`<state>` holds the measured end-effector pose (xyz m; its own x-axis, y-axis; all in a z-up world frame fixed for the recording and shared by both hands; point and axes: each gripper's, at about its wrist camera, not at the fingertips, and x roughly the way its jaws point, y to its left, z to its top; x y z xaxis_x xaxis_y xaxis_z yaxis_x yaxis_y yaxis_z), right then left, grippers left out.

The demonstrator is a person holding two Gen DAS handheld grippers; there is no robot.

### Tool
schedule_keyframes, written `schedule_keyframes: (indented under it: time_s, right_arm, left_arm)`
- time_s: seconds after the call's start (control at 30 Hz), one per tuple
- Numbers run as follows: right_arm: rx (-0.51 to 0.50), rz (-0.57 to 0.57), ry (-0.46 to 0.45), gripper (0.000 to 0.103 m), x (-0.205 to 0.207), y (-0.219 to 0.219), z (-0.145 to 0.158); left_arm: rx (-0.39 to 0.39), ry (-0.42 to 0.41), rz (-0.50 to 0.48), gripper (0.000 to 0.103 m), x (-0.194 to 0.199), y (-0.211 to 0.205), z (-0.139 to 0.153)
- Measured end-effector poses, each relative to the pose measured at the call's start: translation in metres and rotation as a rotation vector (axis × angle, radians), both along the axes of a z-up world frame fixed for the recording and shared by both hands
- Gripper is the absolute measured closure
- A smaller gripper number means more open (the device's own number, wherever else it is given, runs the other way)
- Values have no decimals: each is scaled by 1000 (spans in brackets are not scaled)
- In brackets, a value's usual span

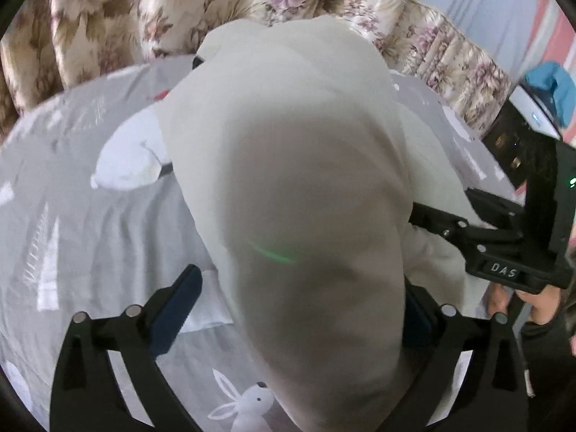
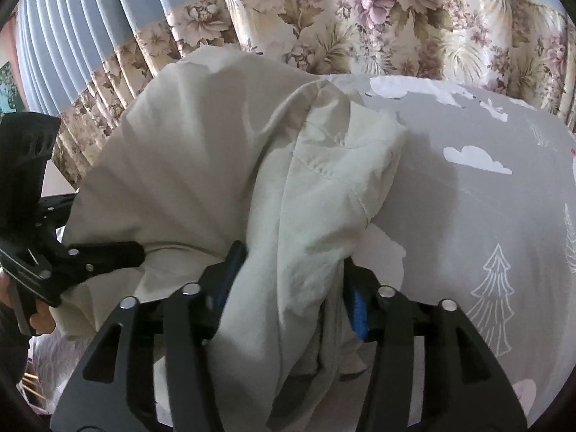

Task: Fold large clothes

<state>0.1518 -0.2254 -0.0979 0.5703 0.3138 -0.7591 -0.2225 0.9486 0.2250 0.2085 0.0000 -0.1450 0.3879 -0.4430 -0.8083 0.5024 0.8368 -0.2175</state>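
Bedsheet: grey bedsheet (image 2: 468, 216) printed with white clouds, trees and a rabbit (image 1: 248, 408).
Curtain: floral curtain (image 2: 360, 18) hangs behind the bed, with a pleated blue panel (image 2: 72, 28) above it.
Blue object: blue cloth (image 1: 554, 86), far right, unclear.

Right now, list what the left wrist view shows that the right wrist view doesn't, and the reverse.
Left wrist only: a white rabbit print on the grey bedsheet, and the DAS label on the right gripper's body.

Right wrist only: a white cloud print, a pine tree outline, and pleated blue curtain.

Both: the cream garment bunched between each view's own gripper fingers, the floral curtain, and the grey sheet.
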Motion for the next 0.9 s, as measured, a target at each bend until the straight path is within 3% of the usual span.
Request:
schedule_keyframes:
  time_s: [0.1,0.13,0.23,0.27,0.37,0.5,0.57,0.63,0.9]
  right_arm:
    - [100,-21,25,39,-4,-16,6]
    - [120,-37,21,31,-7,-22,13]
    - [178,-57,-33,7,-32,-37,42]
    - [177,-79,-70,3,-46,-42,55]
    - [126,-157,-163,3,-80,-49,87]
    - [-47,-269,-215,3,-114,-32,111]
    - [-181,-334,-234,3,-127,-16,120]
    - [-239,-378,-264,3,-142,-3,127]
    - [-220,-386,-220,3,-176,29,137]
  left_arm:
    - [70,-51,21,4,-11,-3,13]
    - [88,-70,33,5,-19,-2,21]
    - [60,-127,57,5,-43,11,51]
    - [61,-170,79,5,-55,17,64]
    - [110,-308,197,2,-84,32,92]
    - [249,-453,468,2,-123,47,112]
    - [266,-472,501,2,-136,45,115]
    - [255,-483,515,2,-151,42,117]
    - [182,-470,478,2,-194,28,122]
